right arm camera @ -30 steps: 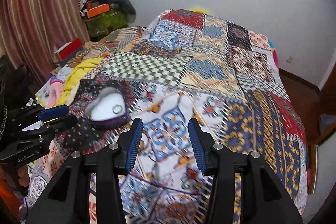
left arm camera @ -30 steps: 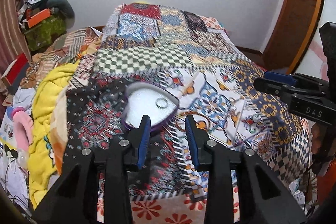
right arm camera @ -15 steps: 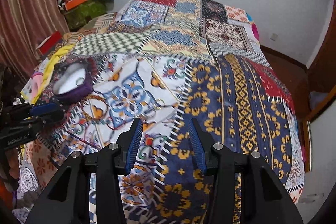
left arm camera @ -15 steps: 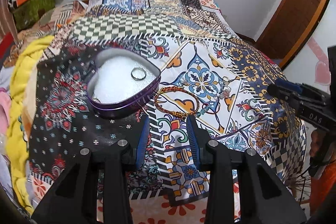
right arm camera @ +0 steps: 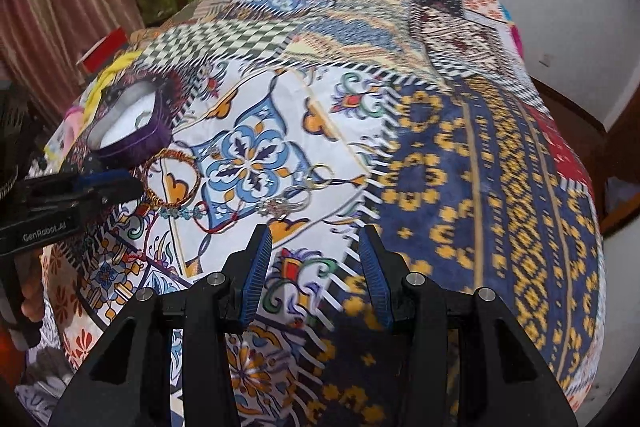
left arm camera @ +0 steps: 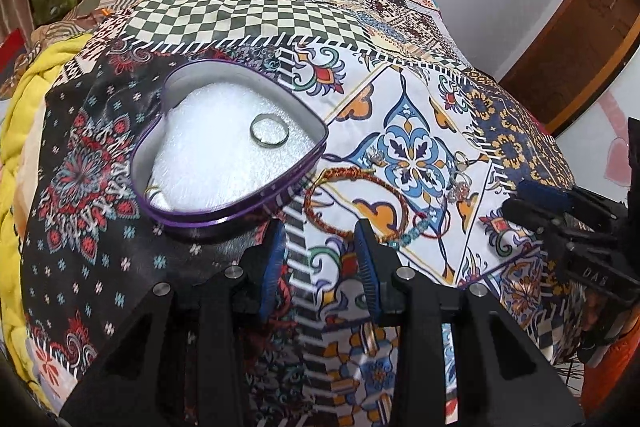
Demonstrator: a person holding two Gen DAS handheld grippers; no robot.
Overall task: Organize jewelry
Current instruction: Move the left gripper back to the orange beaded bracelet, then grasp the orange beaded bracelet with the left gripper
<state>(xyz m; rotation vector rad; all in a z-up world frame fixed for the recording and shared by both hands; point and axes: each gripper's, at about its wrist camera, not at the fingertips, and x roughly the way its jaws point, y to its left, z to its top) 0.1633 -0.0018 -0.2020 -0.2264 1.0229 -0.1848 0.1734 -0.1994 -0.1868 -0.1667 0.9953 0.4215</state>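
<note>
Left wrist: silver ring inside purple heart tin.

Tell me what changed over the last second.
Both grippers tipped down and moved in over the bed. The left gripper now sits open just short of the red bracelet; the right gripper nears the small silver pieces. Nothing was grasped. The ring stays in the heart tin.

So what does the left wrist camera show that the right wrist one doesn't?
Only the left wrist view looks into the heart tin, showing the ring on its white lining. Only the right wrist view shows the bedspread's navy and yellow side. Both show the tin, the woven bracelet and small silver pieces on the spread.
</note>
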